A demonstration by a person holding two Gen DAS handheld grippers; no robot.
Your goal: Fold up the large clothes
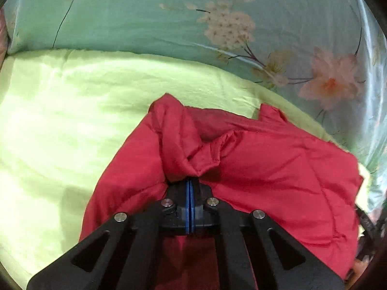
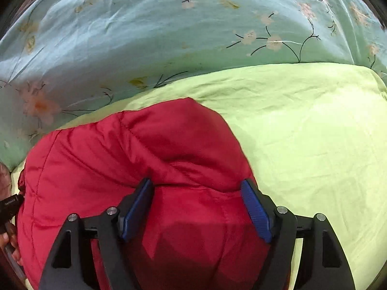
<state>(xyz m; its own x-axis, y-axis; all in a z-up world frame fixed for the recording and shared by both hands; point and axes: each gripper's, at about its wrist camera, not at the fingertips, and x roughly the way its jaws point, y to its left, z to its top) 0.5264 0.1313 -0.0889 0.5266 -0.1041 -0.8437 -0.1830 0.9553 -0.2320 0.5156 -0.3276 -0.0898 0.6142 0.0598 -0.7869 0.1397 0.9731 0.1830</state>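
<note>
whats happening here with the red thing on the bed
A person is folding a red padded garment on a light green sheet, with a floral cover behind it. The left gripper is shut on a bunched bit of it. The right gripper is open, its pads astride a puffy fold.

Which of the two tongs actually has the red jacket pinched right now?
The left tongs: their blue pads are pressed together on a bunched fold of the red jacket. The right tongs stand wide open over the jacket, gripping nothing.
</note>
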